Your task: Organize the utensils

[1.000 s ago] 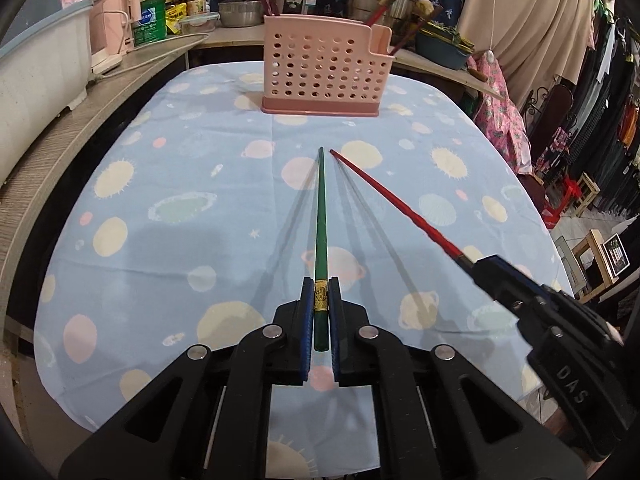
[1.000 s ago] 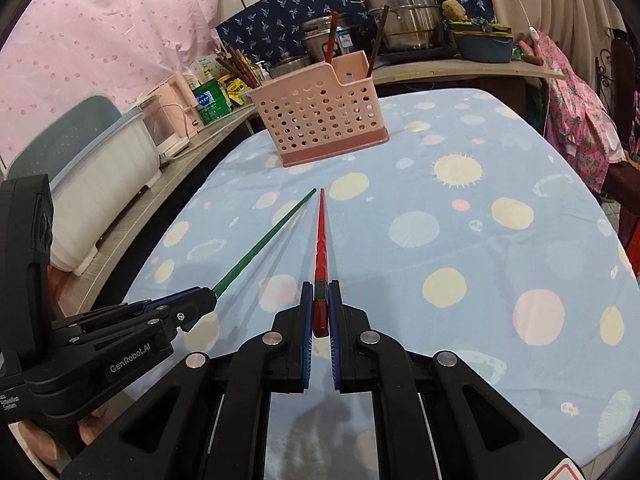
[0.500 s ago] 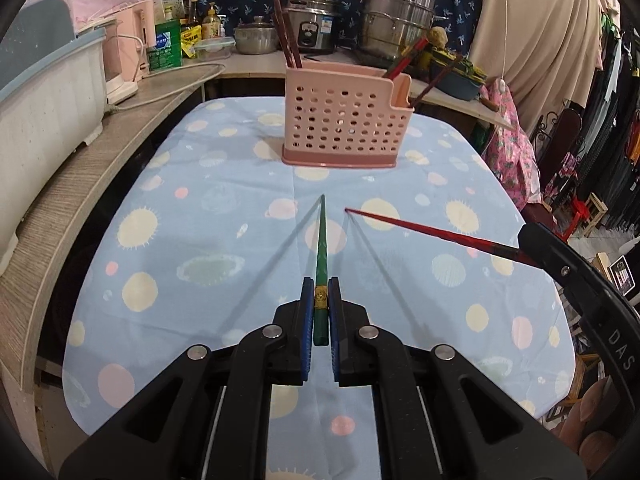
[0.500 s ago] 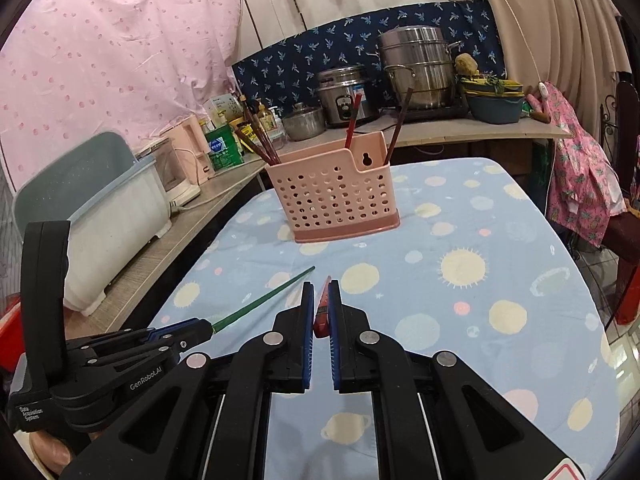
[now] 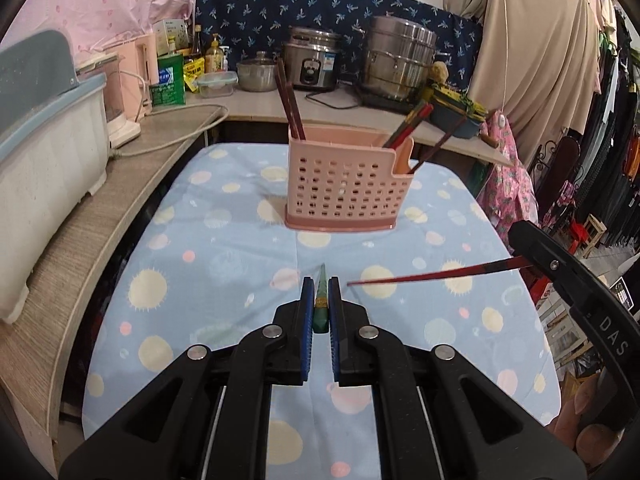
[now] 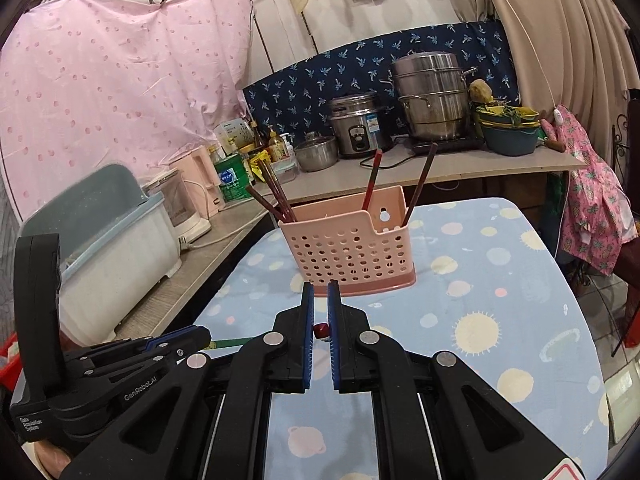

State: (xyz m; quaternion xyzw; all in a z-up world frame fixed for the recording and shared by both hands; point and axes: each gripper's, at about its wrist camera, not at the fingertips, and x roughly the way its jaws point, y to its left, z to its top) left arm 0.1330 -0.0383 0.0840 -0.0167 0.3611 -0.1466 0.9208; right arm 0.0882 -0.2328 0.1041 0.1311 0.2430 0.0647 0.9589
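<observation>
On the blue planet-print tablecloth (image 5: 224,280) the perforated pink plastic utensil basket (image 5: 344,188) stands straight ahead of both grippers, the left gripper (image 5: 319,300) clamping a green chopstick (image 5: 321,304) and the right gripper (image 6: 319,316) a red chopstick (image 5: 440,275), both carried clear above the cloth, their long axes pointing roughly basketward

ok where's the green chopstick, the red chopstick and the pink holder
green chopstick (image 5: 321,300), left wrist view, on the shaft between the gripper's blue pads
red chopstick (image 5: 432,276), left wrist view, mid-shaft above the tablecloth
pink holder (image 6: 352,252), right wrist view, on the perforated front wall
</observation>
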